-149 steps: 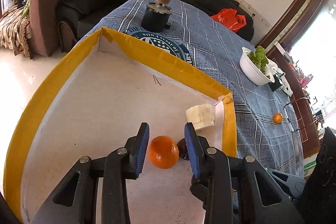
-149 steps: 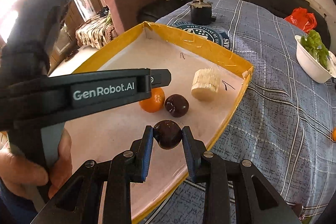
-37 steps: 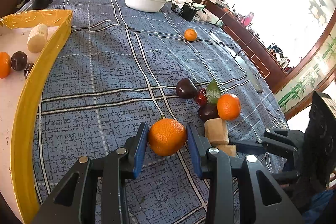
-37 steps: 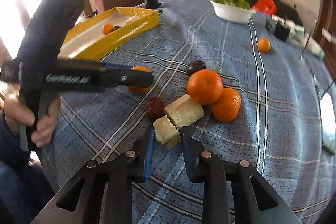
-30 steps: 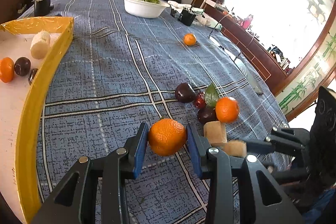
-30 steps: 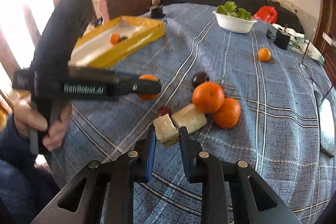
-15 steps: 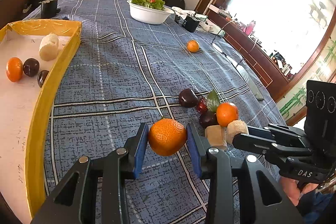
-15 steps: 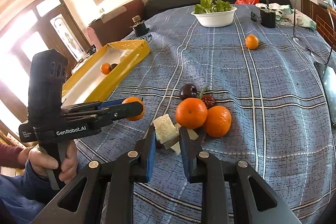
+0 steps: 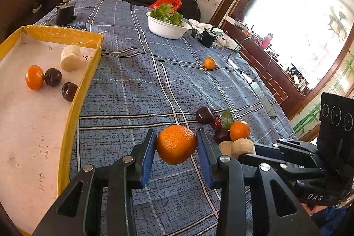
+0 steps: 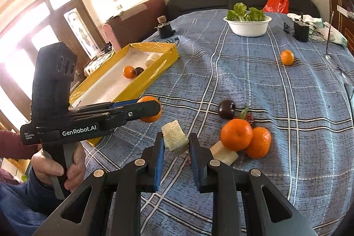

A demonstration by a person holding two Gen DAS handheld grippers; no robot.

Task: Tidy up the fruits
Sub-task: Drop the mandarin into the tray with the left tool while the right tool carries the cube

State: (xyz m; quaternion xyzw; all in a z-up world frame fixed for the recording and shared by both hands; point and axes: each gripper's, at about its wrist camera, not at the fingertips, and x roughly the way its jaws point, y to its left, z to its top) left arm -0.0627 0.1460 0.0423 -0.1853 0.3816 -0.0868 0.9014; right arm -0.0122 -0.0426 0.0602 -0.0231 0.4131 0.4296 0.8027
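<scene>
You've got both hands loaded right now: your left gripper (image 9: pixel 176 145) is clamped on an orange (image 9: pixel 176 144) and your right gripper (image 10: pixel 176 144) is pinching a pale banana chunk (image 10: pixel 174 139), both lifted off the blue plaid cloth (image 9: pixel 137 85) on the near side of the yellow tray (image 9: pixel 73 107). The tray already holds 1 orange, 2 dark plums and 1 banana piece. Main worry, I'd say: that chunk is soft and held by its edges, so a quick swing could let it slip out or get squashed. The 2 grippers are also close together, so they might bump heading for the tray. The pile beside the tray is partly blocked, so you can't count it properly.
</scene>
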